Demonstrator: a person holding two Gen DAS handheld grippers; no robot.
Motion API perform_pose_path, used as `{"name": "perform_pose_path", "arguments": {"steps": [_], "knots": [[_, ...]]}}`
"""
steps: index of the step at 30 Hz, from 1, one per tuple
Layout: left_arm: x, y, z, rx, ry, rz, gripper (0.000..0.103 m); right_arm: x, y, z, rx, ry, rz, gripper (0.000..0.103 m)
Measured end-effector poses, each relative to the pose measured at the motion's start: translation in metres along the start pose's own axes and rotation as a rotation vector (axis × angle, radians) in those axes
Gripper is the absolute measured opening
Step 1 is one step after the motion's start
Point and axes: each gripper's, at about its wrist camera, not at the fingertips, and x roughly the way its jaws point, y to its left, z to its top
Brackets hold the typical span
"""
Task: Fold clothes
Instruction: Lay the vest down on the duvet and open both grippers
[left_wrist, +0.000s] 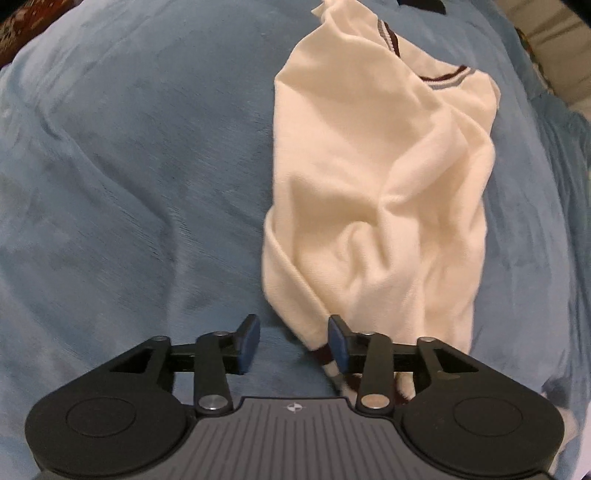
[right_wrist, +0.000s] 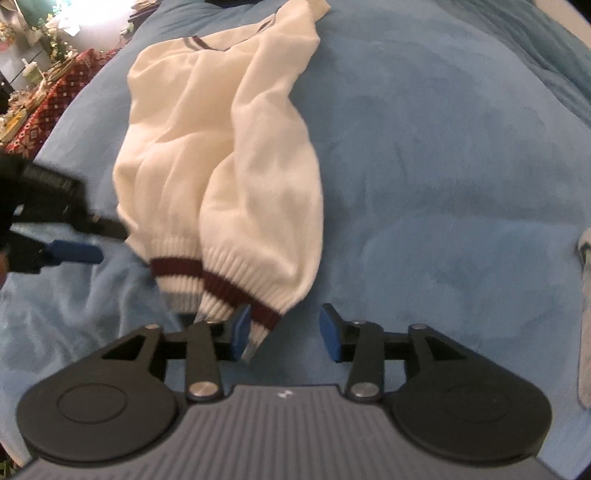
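A cream knitted sweater (left_wrist: 376, 177) with maroon and grey stripes lies folded lengthways on a blue blanket (left_wrist: 129, 166), its V-neck at the far end. My left gripper (left_wrist: 293, 343) is open at the garment's near left corner. The ribbed edge runs beside and under its right pad (left_wrist: 338, 345), which does not press on it. In the right wrist view the sweater (right_wrist: 221, 147) has two striped ribbed ends nearest me. My right gripper (right_wrist: 284, 332) is open, and the right striped cuff (right_wrist: 255, 302) rests against its left pad, loose. The left gripper (right_wrist: 74, 251) shows at the left edge.
The blue blanket (right_wrist: 443, 166) stretches wide to the right of the sweater. A red patterned cloth (right_wrist: 40, 107) and cluttered items lie beyond the bed's far left edge. A pale grey fabric piece (right_wrist: 585, 314) sits at the right edge.
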Motion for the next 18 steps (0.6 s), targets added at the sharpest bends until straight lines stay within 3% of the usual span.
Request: {"name": "perform_pose_path", "arguments": {"steps": [15,17,18], "knots": [[0.044,-0.005,0.015,-0.187,0.095,0.068,0.05,0.002,-0.008,-0.01,0.12,0.02,0.058,0.05],[0.047,-0.003,0.015,-0.208,0.101,0.079,0.05,0.005,-0.008,-0.012,0.121,0.025,0.059,0.052],[0.048,-0.003,0.014,-0.219,0.101,0.084,0.044,0.006,-0.008,-0.013,0.12,0.028,0.059,0.052]]}}
